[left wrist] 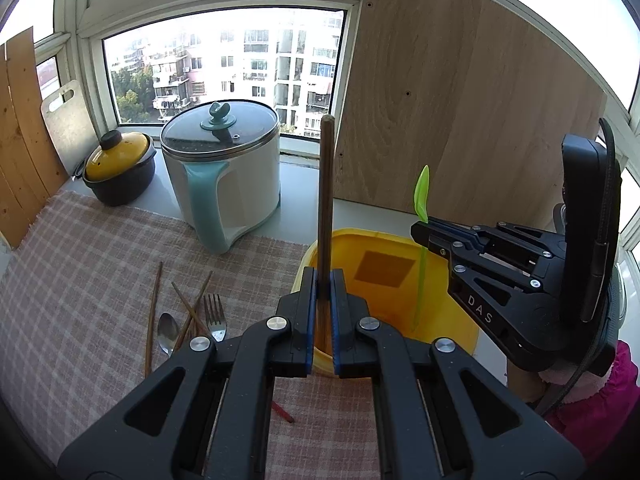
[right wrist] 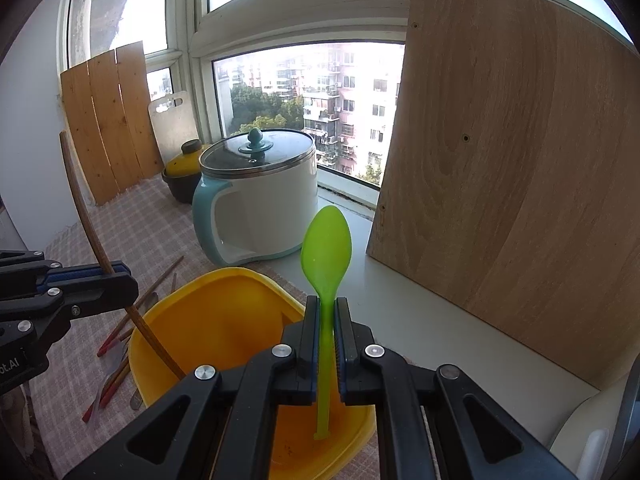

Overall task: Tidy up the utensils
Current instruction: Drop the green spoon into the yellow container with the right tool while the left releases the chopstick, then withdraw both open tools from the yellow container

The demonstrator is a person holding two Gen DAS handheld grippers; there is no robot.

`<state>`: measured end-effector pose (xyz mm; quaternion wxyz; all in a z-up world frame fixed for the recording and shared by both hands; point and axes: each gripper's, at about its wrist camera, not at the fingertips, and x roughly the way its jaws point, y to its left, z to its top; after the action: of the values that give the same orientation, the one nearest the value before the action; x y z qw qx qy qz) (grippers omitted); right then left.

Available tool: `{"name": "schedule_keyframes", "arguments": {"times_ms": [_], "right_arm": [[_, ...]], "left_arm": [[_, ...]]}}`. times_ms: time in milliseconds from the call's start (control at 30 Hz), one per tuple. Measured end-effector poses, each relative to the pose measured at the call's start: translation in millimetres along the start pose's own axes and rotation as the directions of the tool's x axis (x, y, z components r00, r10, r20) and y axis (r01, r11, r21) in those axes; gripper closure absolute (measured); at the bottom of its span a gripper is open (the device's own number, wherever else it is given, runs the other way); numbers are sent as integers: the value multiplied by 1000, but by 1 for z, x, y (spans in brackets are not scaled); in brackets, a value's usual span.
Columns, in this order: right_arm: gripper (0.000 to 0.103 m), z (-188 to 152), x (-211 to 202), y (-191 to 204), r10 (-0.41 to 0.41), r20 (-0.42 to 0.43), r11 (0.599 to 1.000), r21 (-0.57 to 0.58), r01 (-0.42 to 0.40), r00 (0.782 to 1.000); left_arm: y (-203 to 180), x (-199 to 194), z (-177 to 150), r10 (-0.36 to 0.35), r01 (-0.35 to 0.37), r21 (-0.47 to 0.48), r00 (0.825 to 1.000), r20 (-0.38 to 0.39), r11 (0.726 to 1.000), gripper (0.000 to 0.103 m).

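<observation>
The counter (left wrist: 120, 232) has a checked cloth over it, and a big yellow tub (right wrist: 224, 320) sits on the cloth with its mouth open to the top. Both tools hang right over that tub, so the way to go is down.

The left gripper (left wrist: 324, 300) is squeezed tight on a long brown chopstick (left wrist: 326, 200). The stick stands almost straight up, with its low end poking down inside the tub. The right gripper (right wrist: 327, 332) is squeezed tight on a green plastic spoon (right wrist: 326, 248). The spoon also stands up, bowl on top, and its thin handle end points down into the tub.

I think both are about ready to be dropped in. Each long thing is lined up with the hole, so the grippers only need to let go. The spoon's end looks deeper in the tub than the stick's.

More chopsticks (left wrist: 188, 308), a metal spoon (left wrist: 167, 332) and a fork (left wrist: 214, 316) lie flat on the cloth to the left of the tub, nearer the left gripper.
</observation>
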<state>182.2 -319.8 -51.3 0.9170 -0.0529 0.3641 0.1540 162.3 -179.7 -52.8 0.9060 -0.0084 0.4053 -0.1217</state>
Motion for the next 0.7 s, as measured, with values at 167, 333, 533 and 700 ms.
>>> {"name": "schedule_keyframes", "arguments": {"times_ms": [167, 333, 533, 700], "right_arm": [[97, -2, -3, -2, -15, 0, 1000, 8, 15, 1000], [78, -2, -8, -2, -29, 9, 999, 14, 29, 1000], [60, -2, -18, 0, -48, 32, 999, 16, 47, 998], [48, -2, -26, 3, -58, 48, 998, 19, 57, 997]], "left_arm": [[0, -2, -2, -4, 4, 1, 1000, -5, 1000, 99], [1, -5, -2, -2, 2, -4, 1000, -3, 1000, 99], [0, -13, -4, -3, 3, 9, 1000, 11, 1000, 72], [2, -22, -6, -1, 1, 5, 1000, 24, 1000, 72]]}}
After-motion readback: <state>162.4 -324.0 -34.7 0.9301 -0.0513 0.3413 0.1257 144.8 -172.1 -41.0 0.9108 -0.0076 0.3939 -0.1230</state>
